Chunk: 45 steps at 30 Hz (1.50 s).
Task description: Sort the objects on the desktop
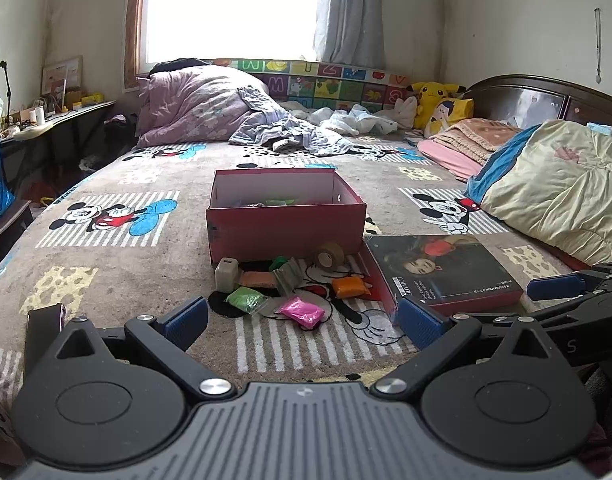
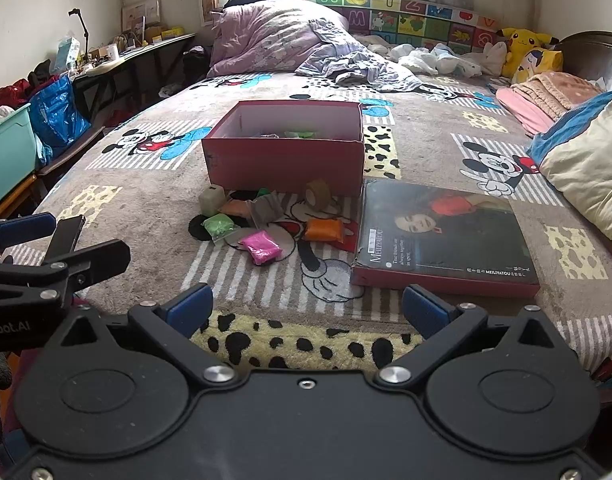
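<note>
1. Bed (image 2: 146,184): carries everything; cartoon-print blanket acts as the work area. Bedding is piled toward the far side, which leaves the near part free for sorting.

2. Box lid (image 2: 446,236): dark photo top, red rim, lies flat just right of the loose items, near edge close to my right gripper. Judged set aside so the box is open for loading.

3. Red box (image 2: 282,160): open top up, directly behind the items. Some green and other bits show inside; can't ID them. Judged the sort destination.

4. My left gripper (image 1: 302,320) and right gripper (image 2: 306,308): both low at the near bed edge, facing the pile, side by side. Each pair of blue-padded fingers is spread wide w/ nothing between. Approx. ready posture; no item touched.

5. Loose items, between box and grippers, clustered near the box front prob. for short transfers:
- tape roll (image 2: 318,194), on edge, touching or just beside the box wall
- beige block (image 2: 212,199), upright
- orange packet (image 2: 324,230), just left of the lid
- pink packet (image 2: 261,247), nearest me
- green packet (image 2: 220,226), left of pink

Progress est.: early to mid; most small items still outside the box.
</note>
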Available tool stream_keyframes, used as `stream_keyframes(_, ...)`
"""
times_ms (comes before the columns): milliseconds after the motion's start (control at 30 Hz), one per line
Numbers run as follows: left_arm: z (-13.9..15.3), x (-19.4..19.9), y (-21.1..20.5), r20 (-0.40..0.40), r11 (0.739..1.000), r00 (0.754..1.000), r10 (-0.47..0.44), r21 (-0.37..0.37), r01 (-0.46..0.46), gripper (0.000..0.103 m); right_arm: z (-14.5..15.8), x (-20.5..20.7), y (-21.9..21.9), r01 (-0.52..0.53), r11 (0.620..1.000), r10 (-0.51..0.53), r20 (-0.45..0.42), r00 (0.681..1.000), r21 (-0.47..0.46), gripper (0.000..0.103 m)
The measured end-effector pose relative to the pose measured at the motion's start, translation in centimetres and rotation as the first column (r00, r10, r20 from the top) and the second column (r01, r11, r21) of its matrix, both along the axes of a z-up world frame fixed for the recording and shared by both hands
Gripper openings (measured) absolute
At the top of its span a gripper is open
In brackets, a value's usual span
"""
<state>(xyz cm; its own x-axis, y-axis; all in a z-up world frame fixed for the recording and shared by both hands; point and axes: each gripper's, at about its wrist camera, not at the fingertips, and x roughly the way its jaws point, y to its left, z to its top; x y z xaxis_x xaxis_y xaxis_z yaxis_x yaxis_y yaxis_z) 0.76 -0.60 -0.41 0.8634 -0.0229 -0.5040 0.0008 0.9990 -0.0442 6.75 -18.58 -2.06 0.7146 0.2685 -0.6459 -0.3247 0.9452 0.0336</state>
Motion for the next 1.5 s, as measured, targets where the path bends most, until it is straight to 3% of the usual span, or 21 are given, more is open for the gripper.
stream_keyframes(667,-0.1,0.8,0.4,0.008,1.000,1.000,-0.004,-0.006,0.004,0.102,0.1,0.8,0.3,-0.003,1.000,0.003,-0.004,1.000,-0.005,0.103)
stream_keyframes(1033,-1.0,2.3,1.3,-0.002,0.997,1.000,-0.031,-0.066,0.031,0.102,-0.8,2.1,-0.2,-0.016,0.999,0.017,-0.033,0.999,0.038,0.103)
stream_keyframes(1233,-2.2,4.2,2.0,-0.022,0.994,0.999,-0.024,-0.103,0.021,0.102,-1.8,3.3,-0.2,-0.028,0.998,0.030,-0.027,0.999,0.057,0.103)
stream_keyframes(1500,-4.5,7.0,3.1,-0.033,0.996,0.999,-0.005,-0.084,0.002,0.102,-3.9,6.2,-0.5,-0.002,0.998,0.005,-0.052,0.999,0.068,0.103)
